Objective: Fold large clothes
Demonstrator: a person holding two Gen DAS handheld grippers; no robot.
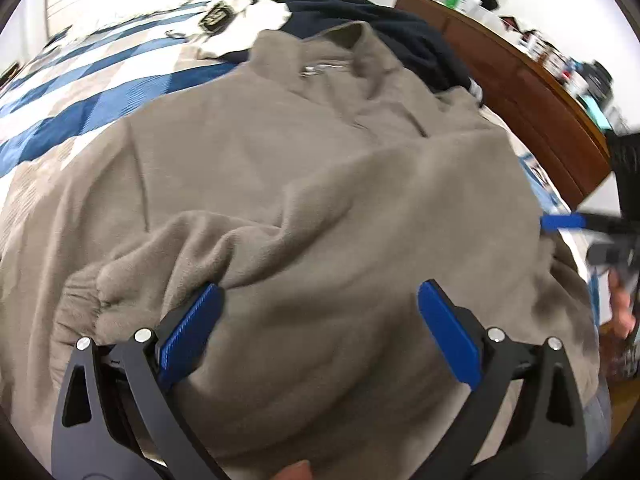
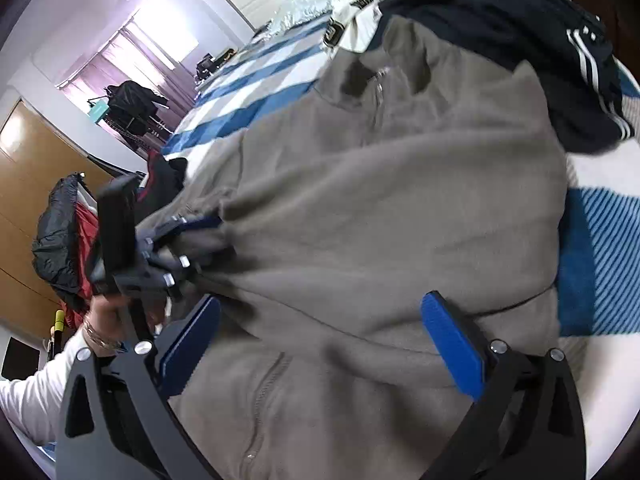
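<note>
— While the taupe zip-neck fleece jacket [image 1: 320,168] lies spread front-up on the blue-and-white checked bed cover [image 1: 80,92], how far along would you put the fold?

— Early, I'd judge. One sleeve [image 1: 168,256] lies drawn across the chest, cuff bunched; the body looks unfolded, collar and zip flat at the far end.

— And the jaws?

— The left gripper [image 1: 320,320] has its jaws spread wide over the lower fleece, holding nothing. The right gripper [image 2: 320,328] is likewise spread, empty, above the hem.

— What's left?

— Probably the other side and the lengthwise folds. A dark navy garment with white stripes [image 2: 560,60] waits beyond the collar.
</note>
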